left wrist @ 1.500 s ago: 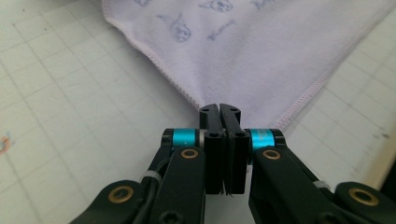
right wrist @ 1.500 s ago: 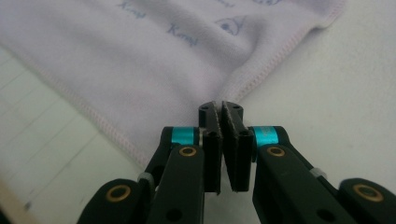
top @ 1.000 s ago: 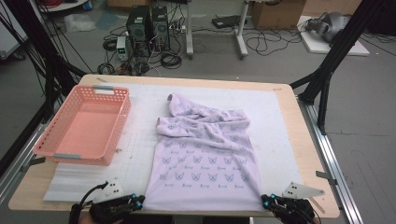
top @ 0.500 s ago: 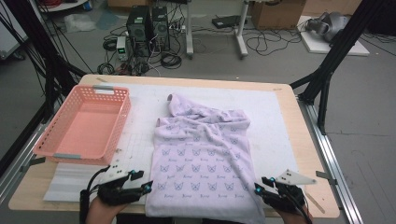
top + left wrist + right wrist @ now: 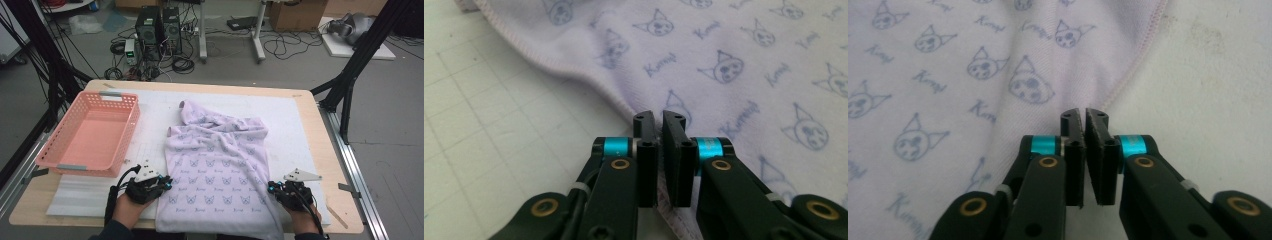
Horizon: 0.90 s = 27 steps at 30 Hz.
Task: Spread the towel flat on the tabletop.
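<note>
A lilac garment (image 5: 215, 160) printed with small blue cat faces lies spread on the white mat (image 5: 290, 120), its near hem hanging over the table's front edge and its far end rumpled. My left gripper (image 5: 167, 186) is at the garment's left side edge. Its jaws have just been closing and are shut, and in the left gripper view (image 5: 659, 116) the stitched hem (image 5: 574, 70) shows pinched between them. My right gripper (image 5: 270, 188) is at the right side edge. Its jaws have also just been closing and are shut (image 5: 1084, 114) where the garment's hem (image 5: 1143, 55) runs in.
An empty pink plastic basket (image 5: 131, 131) stands at the table's left, partly on the mat. The wooden table (image 5: 325, 150) has bare margins right of the mat. Computers, cables and black stand legs lie on the floor beyond the far edge.
Both grippers have moved from the table's front edge up along the garment's sides. The garment has slid toward the person, and its near hem now hangs over the front edge.
</note>
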Tool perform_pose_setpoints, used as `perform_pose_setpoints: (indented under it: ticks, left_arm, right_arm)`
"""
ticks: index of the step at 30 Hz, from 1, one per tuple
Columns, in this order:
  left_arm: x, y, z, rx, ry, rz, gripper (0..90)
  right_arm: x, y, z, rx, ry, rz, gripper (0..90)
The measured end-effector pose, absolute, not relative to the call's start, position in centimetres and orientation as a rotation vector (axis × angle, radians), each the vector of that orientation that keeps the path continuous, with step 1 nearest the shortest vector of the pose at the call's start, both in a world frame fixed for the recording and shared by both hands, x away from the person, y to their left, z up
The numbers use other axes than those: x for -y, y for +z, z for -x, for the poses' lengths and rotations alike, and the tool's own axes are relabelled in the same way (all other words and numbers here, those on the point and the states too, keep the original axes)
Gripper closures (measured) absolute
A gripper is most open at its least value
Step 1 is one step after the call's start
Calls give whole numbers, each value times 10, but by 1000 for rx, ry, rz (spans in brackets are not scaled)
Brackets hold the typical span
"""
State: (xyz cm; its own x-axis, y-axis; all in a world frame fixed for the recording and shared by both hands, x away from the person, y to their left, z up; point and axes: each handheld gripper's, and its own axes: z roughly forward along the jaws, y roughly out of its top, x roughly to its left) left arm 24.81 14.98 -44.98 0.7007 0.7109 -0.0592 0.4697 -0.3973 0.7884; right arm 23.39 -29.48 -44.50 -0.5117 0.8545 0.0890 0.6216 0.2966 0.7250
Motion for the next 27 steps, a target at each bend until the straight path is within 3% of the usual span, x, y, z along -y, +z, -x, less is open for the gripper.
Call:
perform_pose_setpoints:
  ticks: [9, 18, 19, 20, 22, 25, 27]
  left_arm:
    - [-174, -442, -228, -921, 243, -2055, 860]
    - [-188, -433, -196, -827, 131, -2063, 858]
    - [-188, -433, -197, -834, 163, -2039, 840]
    - [-188, -432, -199, -850, 191, -2028, 759]
    - [-187, -432, -208, -923, 219, -1968, 563]
    - [-184, -433, -224, -980, 256, -1911, 489]
    - [-178, -438, -235, -1010, 251, -1916, 472]
  right_arm:
    - [314, -441, -203, -2306, 1045, -1316, 880]
    - [324, -422, -170, -2440, 1081, -1269, 881]
    - [325, -420, -170, -2436, 1086, -1259, 872]
    - [324, -418, -171, -2407, 1090, -1261, 852]
    - [321, -417, -179, -2337, 1111, -1255, 690]
    - [315, -420, -193, -2280, 1134, -1269, 553]
    - [307, -428, -208, -2273, 1089, -1275, 524]
